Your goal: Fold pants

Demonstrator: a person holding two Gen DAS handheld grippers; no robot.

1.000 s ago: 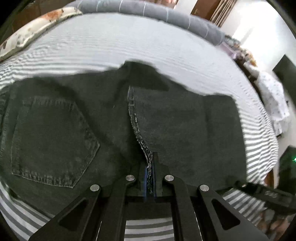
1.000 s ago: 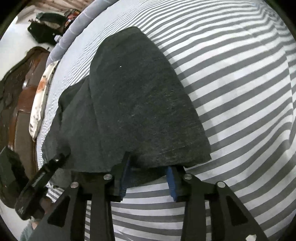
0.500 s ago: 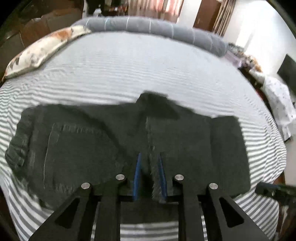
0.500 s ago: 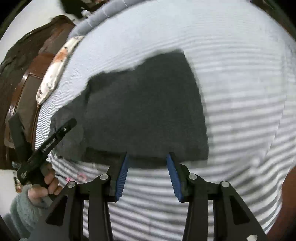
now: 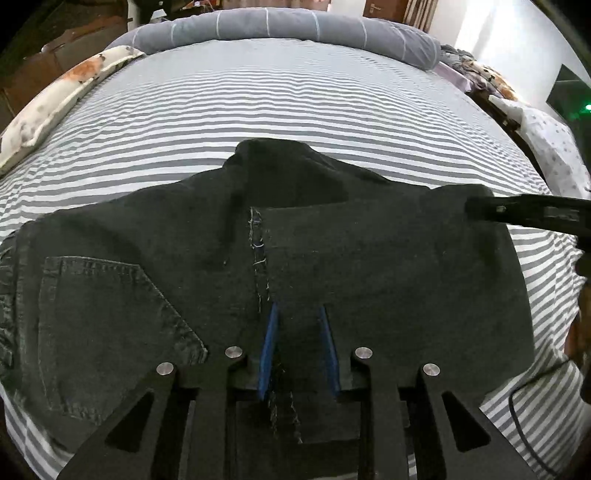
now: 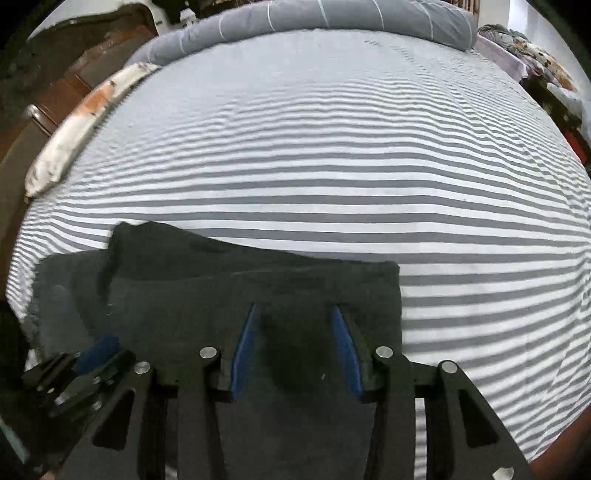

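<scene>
Dark grey denim pants (image 5: 332, 266) lie folded on a bed covered by a grey-and-white striped sheet (image 5: 295, 107). In the left wrist view, the seat of the pants is at the left with a stitched back pocket (image 5: 107, 325) facing up, and the legs are folded over so that a frayed hem edge (image 5: 258, 258) runs down the middle of the garment. The crotch forms a small peak at the far edge. The left gripper (image 5: 298, 347) hovers over the near edge of the pants, its blue-padded jaws narrowly apart with cloth lying below the gap; the pads do not visibly pinch the cloth. At the right edge of this view, part of the right gripper (image 5: 528, 214) reaches in above the folded end. In the right wrist view, the right gripper (image 6: 295, 347) sits over the folded right end of the pants, jaws moderately apart and not gripping the cloth beneath them, while the left gripper (image 6: 74, 373) appears blurred at the lower left. A rolled grey blanket (image 5: 295, 26) lies along the far side of the bed, and a floral pillow (image 5: 62, 99) lies at the far left.
</scene>
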